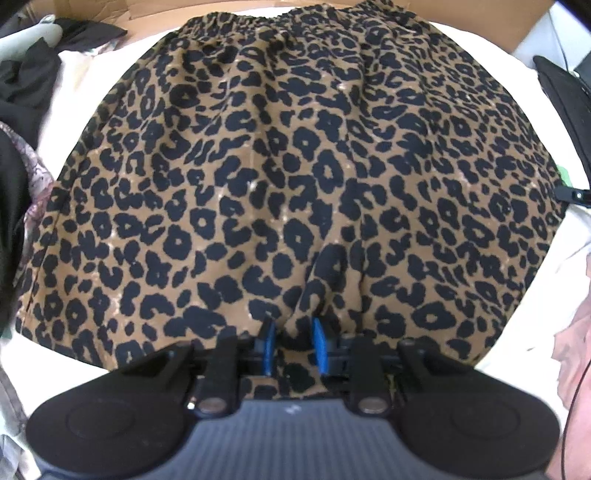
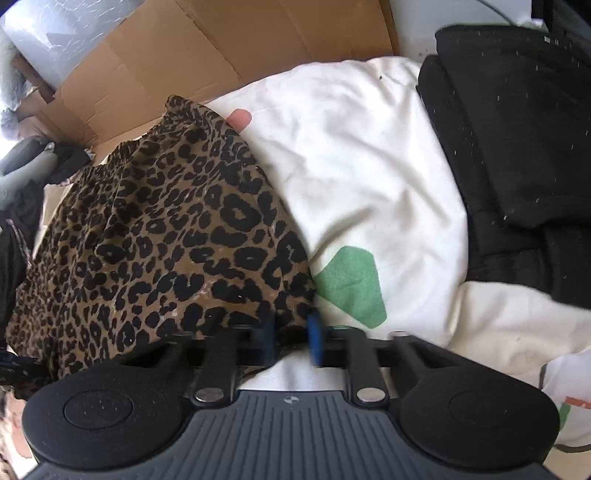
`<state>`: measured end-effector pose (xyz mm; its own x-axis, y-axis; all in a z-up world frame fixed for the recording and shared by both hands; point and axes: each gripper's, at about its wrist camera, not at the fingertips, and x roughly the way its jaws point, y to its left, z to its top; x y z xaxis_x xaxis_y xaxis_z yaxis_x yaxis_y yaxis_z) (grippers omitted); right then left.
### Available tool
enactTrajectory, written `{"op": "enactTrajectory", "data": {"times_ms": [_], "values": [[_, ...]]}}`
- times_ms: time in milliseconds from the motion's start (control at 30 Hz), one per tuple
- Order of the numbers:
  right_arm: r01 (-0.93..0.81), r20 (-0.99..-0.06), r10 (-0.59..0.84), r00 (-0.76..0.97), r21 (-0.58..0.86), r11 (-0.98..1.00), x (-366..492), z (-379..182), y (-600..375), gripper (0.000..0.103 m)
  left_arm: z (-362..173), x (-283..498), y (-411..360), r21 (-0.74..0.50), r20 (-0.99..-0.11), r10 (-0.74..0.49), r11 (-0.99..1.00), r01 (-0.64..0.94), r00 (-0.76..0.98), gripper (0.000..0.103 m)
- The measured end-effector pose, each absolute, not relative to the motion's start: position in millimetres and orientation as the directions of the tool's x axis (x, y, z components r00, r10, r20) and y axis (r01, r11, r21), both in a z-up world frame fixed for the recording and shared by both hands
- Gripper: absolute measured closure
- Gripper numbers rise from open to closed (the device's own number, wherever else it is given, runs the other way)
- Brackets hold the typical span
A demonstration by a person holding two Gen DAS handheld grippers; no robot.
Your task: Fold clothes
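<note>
A leopard-print skirt (image 1: 295,166) lies spread flat on a white cloth (image 1: 96,74), with its elastic waistband (image 1: 258,22) at the far side. My left gripper (image 1: 292,341) is at the middle of the near hem, its blue pads (image 1: 318,343) shut on a gathered pinch of the fabric. In the right wrist view the skirt (image 2: 166,229) fills the left half. My right gripper (image 2: 292,332) is shut on the skirt's near right corner, and its blue pads (image 2: 314,332) are blurred.
Flattened cardboard (image 2: 177,55) stands behind the white cloth (image 2: 351,155), which bears a green patch (image 2: 351,288). Folded black garments (image 2: 517,147) lie at the right. Dark and patterned clothes (image 1: 22,110) are piled at the left. A small pink rounded shape (image 2: 240,120) shows by the waistband corner.
</note>
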<state>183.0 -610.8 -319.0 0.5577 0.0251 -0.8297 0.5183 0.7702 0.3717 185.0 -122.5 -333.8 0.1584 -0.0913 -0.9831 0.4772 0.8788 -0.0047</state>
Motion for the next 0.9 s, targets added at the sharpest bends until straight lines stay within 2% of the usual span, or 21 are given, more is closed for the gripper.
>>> {"op": "enactTrajectory", "data": {"times_ms": [67, 167, 500, 667, 900], "values": [[0.522, -0.822, 0.027, 0.569, 0.387, 0.76, 181, -317, -613, 0.097, -335, 183, -120, -0.01, -0.983, -0.097, 0.876, 0.482, 0.155, 0.079], [0.526, -0.814, 0.009, 0.581, 0.384, 0.759, 180, -309, -614, 0.099, -335, 182, -115, -0.034, -0.982, -0.117, 0.879, 0.476, 0.145, 0.079], [0.563, -0.8, -0.094, 0.592, 0.328, 0.759, 189, -277, -633, 0.099, -331, 172, -112, -0.098, -0.975, -0.185, 0.86, 0.501, 0.127, 0.084], [0.566, -0.813, -0.103, 0.573, 0.302, 0.768, 200, -282, -634, 0.098, -321, 165, -110, -0.115, -0.969, -0.206, 0.861, 0.495, 0.133, 0.084], [0.579, -0.811, -0.101, 0.576, 0.318, 0.75, 195, -289, -633, 0.094, -298, 159, -131, -0.201, -0.947, -0.301, 0.826, 0.527, 0.111, 0.085]]}}
